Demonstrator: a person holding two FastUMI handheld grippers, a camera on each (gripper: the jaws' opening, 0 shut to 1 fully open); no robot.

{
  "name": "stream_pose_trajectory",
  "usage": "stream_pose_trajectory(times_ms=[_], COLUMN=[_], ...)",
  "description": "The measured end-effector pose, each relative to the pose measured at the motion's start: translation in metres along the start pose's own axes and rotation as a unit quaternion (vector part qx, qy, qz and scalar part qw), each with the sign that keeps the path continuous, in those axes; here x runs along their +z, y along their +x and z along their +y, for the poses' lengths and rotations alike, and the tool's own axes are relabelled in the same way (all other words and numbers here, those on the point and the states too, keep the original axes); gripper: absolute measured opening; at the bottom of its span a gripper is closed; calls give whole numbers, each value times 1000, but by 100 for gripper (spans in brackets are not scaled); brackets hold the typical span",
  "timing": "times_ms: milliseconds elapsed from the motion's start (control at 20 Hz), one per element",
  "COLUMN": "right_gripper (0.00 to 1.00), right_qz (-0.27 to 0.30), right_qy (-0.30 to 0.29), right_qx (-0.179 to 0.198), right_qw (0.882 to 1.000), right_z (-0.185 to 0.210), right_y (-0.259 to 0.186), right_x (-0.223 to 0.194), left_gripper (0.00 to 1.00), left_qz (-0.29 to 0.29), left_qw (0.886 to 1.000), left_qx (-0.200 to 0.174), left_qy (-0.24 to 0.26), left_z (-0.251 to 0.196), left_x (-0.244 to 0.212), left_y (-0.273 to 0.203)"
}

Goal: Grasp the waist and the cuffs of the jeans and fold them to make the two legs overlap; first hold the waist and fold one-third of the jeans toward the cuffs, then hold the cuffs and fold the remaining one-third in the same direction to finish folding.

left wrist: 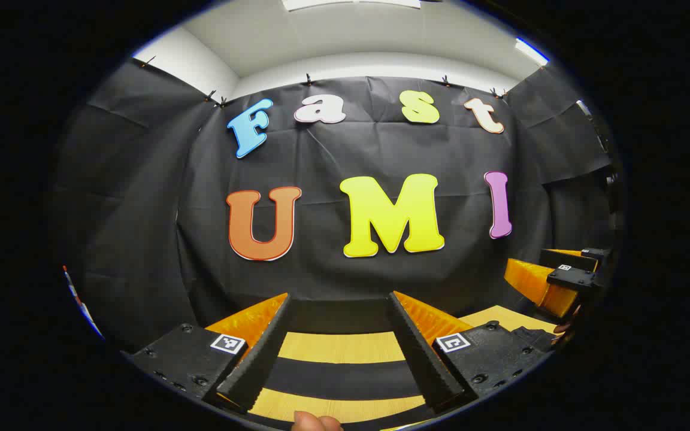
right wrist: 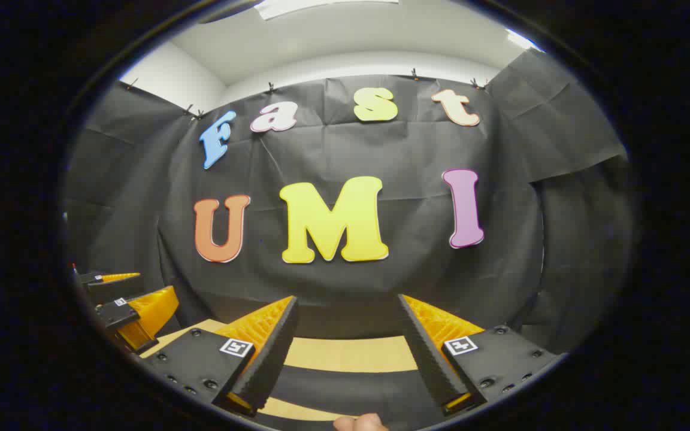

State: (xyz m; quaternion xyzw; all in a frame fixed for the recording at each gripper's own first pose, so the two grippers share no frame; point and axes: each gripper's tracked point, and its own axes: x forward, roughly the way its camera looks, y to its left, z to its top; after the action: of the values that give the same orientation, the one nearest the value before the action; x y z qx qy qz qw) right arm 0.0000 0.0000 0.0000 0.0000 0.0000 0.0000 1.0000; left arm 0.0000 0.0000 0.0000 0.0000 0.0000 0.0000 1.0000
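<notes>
Left tongs (left wrist: 340,314) and right tongs (right wrist: 348,314) wide apart, empty — above wooden table (left wrist: 340,347), a fingertip (right wrist: 360,422) below.

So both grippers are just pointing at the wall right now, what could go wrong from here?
Both are open and holding nothing: the left gripper and right gripper face the booth wall above a wooden table, which has a dark strip of something across it. Going down with so little of the table in sight, the fingers could grab badly. The grippers sit close together and might bump.
</notes>
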Motion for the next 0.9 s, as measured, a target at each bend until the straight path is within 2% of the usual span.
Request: stream_pose_trajectory(times_ms=[100, 150, 200, 250, 350, 450, 550, 650, 700, 750, 900], right_gripper=[100, 99, 96, 100, 96, 99, 96, 96, 99, 96, 96], right_qz=[2, 4, 5, 5, 5, 3, 7, 7, 6, 4, 3], right_qy=[-9, -11, -9, -8, -13, -15, -20, -27, -28, -28, -29], right_qx=[-15, -20, -23, -25, -30, -36, -34, -32, -32, -30, -26], right_qw=[1000, 1000, 1000, 1000, 999, 999, 999, 999, 999, 999, 999], right_z=[-5, -7, -7, -7, -7, -7, -4, 0, 1, 3, 7], right_y=[3, 4, 5, 4, 4, 2, 0, -2, -3, -5, -7], right_x=[-3, -4, -4, -5, -6, -6, -10, -11, -10, -10, -9], left_gripper=[93, 100, 99, 99, 99, 100, 99, 99, 99, 99, 99], left_qz=[2, 3, 4, 4, 4, 4, 5, 7, 7, 8, 4], left_qw=[1000, 1000, 1000, 1000, 1000, 1000, 1000, 1000, 1000, 1000, 1000], left_qx=[1, 0, -1, -1, -1, -2, -1, 2, 2, 3, 5], left_qy=[-1, -1, 0, 1, 3, 4, 0, -2, -3, -2, 0], left_z=[0, 1, 2, 2, 6, 8, 11, 15, 15, 17, 20], left_x=[0, -1, -2, -3, -2, -5, -5, -7, -8, -7, -6], left_y=[2, 3, 4, 4, 6, 7, 5, 4, 3, 2, 0])
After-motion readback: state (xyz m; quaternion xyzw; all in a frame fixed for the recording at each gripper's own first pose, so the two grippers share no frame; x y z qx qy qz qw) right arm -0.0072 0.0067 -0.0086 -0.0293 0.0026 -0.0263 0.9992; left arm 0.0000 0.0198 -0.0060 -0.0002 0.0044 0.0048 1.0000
